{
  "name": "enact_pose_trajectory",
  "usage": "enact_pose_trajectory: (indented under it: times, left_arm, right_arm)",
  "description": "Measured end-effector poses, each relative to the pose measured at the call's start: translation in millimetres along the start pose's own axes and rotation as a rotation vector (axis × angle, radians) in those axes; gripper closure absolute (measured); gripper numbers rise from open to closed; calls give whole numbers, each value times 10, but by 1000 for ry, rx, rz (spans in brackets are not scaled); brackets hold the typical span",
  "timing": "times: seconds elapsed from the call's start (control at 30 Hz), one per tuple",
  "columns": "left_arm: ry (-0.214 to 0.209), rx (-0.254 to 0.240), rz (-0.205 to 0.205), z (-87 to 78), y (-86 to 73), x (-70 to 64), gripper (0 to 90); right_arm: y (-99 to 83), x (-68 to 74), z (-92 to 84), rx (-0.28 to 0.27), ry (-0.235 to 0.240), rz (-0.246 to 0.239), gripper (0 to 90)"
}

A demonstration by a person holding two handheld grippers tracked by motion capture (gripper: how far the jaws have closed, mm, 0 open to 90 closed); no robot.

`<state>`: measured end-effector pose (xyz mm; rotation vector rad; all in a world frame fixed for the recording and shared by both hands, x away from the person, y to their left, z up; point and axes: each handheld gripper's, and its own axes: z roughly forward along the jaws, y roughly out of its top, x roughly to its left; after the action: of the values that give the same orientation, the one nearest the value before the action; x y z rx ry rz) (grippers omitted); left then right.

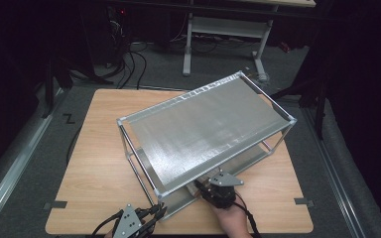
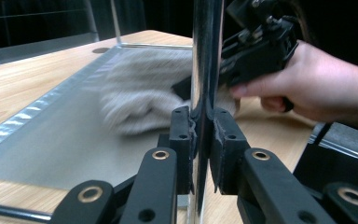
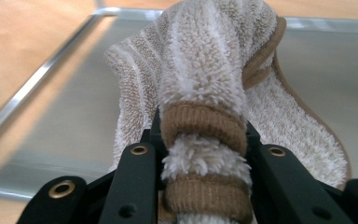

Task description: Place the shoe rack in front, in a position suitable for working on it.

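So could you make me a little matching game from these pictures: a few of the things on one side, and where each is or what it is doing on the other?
Things:
1. left tool
2. right tool
3. towel
4. wooden table

Places or states:
A. lies partly on the rack's lower metal shelf
B. clamped on the rack's shiny upright post
C. carries the metal rack
D. grips a bunched fold of beige cloth

Pairs: 1-B, 2-D, 3-A, 4-C
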<state>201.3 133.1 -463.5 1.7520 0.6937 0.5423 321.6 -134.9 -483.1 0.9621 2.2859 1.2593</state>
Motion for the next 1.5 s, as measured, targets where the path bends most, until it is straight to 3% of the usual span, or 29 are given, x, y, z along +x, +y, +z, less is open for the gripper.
enact_pose_trajectory:
  times: [0.17,0.3,0.5,0.77,0.9,1.03,1.1,1.13,1.37,1.5]
  left_arm:
    - [-16,-1,5,47,13,-56,801]
    - [-18,-4,5,66,16,-67,801]
    - [-21,-5,0,74,17,-67,801]
    - [-21,-3,-2,72,18,-70,801]
    - [-25,-5,-3,74,17,-71,801]
    - [-26,-6,-4,75,16,-68,801]
    - [-28,-6,-6,74,16,-67,800]
    - [-29,-6,-7,74,16,-65,800]
    - [-35,-7,-19,76,13,-66,799]
    - [-39,-7,-23,78,13,-70,799]
  right_arm:
    - [-39,266,78,23,80,-24,699]
    - [-69,480,151,30,97,-65,700]
    - [-76,562,193,46,88,-60,701]
    - [-81,532,212,76,73,-49,699]
    - [-76,476,209,70,46,-61,699]
    - [-74,360,194,86,20,-22,699]
    - [-75,234,178,94,-4,9,698]
    - [-75,234,178,94,-4,9,698]
    - [-98,-113,151,95,-77,37,696]
    - [-109,-310,118,93,-125,95,693]
